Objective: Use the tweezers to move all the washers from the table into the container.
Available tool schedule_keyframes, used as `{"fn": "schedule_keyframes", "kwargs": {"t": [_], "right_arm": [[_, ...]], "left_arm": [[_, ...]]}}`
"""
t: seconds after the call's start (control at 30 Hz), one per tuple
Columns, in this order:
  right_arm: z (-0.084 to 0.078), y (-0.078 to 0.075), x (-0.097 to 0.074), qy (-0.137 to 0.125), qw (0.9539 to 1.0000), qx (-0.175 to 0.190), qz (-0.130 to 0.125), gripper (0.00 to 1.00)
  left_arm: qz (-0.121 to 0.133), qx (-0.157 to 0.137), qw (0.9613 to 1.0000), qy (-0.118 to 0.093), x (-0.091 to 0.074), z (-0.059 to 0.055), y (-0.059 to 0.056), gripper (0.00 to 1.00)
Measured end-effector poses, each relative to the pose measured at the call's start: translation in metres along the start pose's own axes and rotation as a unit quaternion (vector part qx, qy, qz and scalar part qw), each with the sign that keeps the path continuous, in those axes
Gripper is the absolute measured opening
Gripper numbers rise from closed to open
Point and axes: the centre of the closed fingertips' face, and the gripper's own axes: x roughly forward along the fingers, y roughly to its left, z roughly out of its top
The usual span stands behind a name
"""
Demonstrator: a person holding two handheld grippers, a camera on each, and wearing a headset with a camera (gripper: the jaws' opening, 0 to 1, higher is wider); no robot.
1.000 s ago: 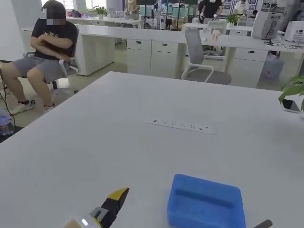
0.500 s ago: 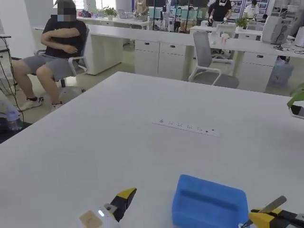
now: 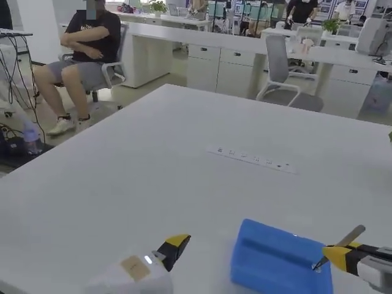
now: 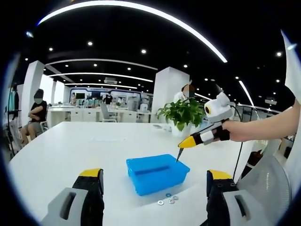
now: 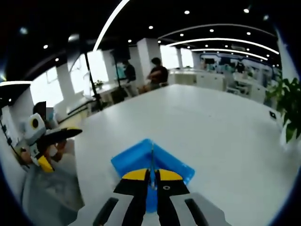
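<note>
My right gripper [image 5: 151, 176] is clenched on the tweezers [image 5: 152, 162], which point to 12 o'clock over the blue container [image 5: 129, 162]. My left gripper [image 4: 155, 175] stands wide apart, holding nothing. The washers [image 4: 168, 200] lie on the table [image 4: 70, 146] just beside the container, at its 5 o'clock. Marks on the table's inset strip [image 3: 254, 160] are too small to read.

no writing, label, brand or number can be read on anything here.
</note>
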Motion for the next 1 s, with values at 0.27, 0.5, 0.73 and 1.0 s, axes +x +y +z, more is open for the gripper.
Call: {"fn": "schedule_keyframes", "kwargs": {"t": [0.27, 0.5, 0.73, 1.0], "right_arm": [[-0.01, -0.015, 0.013, 0.022, 0.9997, -0.006, 0.002, 0.03], [-0.02, -0.021, 0.027, 0.04, 0.9992, -0.004, 0.004, 0.03], [-0.026, -0.021, 0.038, 0.054, 0.9984, -0.013, 0.006, 0.03], [-0.033, -0.028, 0.044, 0.069, 0.9975, -0.016, 0.003, 0.03]], "left_arm": [[-0.009, -0.003, 0.9999, -0.005, 0.0, 0.001, -0.003, 0.93], [-0.007, -0.001, 1.0, -0.002, -0.001, 0.0, -0.002, 0.92], [-0.008, -0.002, 1.0, -0.002, -0.001, 0.001, -0.003, 0.92], [-0.007, -0.001, 1.0, 0.0, -0.001, 0.0, -0.003, 0.92]]}}
